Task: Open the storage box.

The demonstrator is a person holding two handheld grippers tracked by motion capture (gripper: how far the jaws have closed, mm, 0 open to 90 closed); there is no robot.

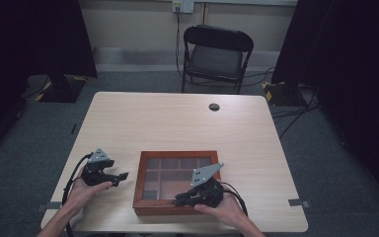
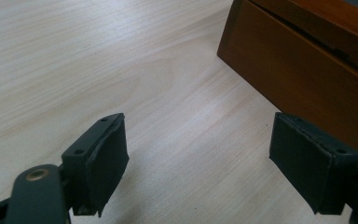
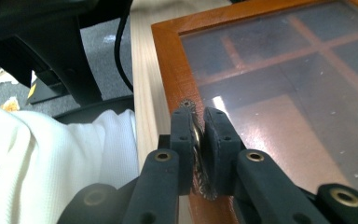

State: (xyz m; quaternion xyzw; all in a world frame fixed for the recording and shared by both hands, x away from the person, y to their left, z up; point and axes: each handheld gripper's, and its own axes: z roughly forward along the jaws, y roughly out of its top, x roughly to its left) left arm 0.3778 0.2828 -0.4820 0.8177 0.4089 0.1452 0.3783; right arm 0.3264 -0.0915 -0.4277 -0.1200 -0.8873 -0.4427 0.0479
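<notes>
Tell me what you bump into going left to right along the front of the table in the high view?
Left hand-held gripper → wooden box → right hand-held gripper, over the box's front edge.

1. A lab or recording room is showing: black curtains [image 1: 34,34] are hanging at both sides.
2. Cables [image 1: 296,111] are trailing over grey carpet [image 1: 143,81].
3. A folding chair [image 1: 217,54] is standing beyond the table's [image 1: 177,123] far edge.

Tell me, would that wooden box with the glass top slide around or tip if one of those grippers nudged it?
The wooden box looks low and wide with a flat base, so it probably slides rather than tips. Its thick frame suggests some weight, likely resisting a light nudge. The glass lid seems fragile; the right gripper pinches a small metal tab at its edge.
</notes>
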